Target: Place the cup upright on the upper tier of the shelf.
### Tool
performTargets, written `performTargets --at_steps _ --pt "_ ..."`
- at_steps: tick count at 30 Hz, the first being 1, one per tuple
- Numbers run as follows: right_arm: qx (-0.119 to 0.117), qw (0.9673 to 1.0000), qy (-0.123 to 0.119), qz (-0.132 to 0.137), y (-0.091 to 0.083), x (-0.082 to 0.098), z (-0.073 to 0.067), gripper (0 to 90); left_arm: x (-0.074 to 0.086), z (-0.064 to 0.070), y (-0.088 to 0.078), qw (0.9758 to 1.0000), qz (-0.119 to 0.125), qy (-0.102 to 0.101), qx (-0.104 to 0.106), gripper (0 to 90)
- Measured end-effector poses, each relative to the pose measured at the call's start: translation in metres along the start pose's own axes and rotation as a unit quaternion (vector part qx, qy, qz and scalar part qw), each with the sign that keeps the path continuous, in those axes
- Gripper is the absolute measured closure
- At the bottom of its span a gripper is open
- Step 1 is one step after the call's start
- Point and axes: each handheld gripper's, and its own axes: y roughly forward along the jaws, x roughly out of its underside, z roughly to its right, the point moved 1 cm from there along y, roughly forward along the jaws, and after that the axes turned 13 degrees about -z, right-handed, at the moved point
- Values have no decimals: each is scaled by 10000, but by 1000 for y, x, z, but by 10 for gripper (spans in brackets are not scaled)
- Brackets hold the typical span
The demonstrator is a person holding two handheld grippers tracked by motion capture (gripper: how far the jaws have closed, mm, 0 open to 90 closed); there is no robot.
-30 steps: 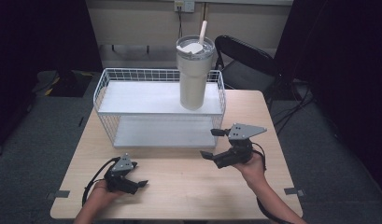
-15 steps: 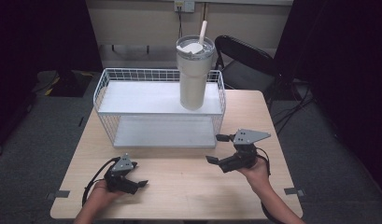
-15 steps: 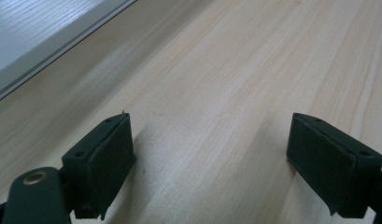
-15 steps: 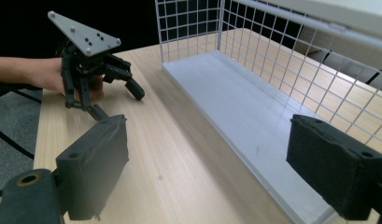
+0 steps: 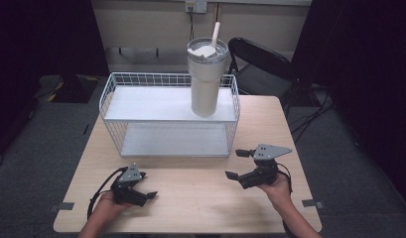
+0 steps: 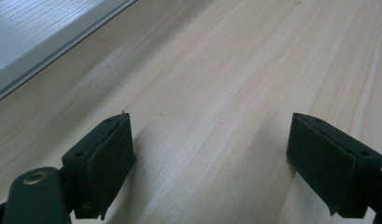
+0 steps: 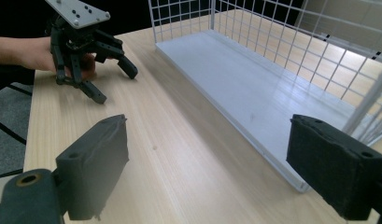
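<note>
Down at the near edge of the worktop point(image 5: 190, 198), the left gripper point(image 5: 141, 191) sits low by the near-left corner, jaws spread wide with nothing between them (the left gripper view shows bare wood between the pads). Over toward the near-right corner the right gripper point(image 5: 237, 164) is held in a hand point(image 5: 277, 186), its jaws also wide apart and empty, pointing left across the worktop toward the basket. From the right gripper view the left gripper point(image 7: 115, 80) is visible farther off. Behind both sits a white wire basket point(image 5: 111, 94) with two white shelves, taking up the far half. A big cream tumbler point(image 5: 205, 84) with a lid and straw stands upright on the upper shelf, toward the basket's right end.
</note>
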Motion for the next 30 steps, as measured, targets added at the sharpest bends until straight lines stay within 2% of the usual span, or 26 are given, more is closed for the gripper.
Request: performTargets --at_steps 16,30 --pt "161 9993 168 -289 -3 36 10 128 0 0 0 10000 2 -3 1 143" --pt "372 9965 289 -690 -7 68 19 133 0 0 0 10000 0 1 0 143"
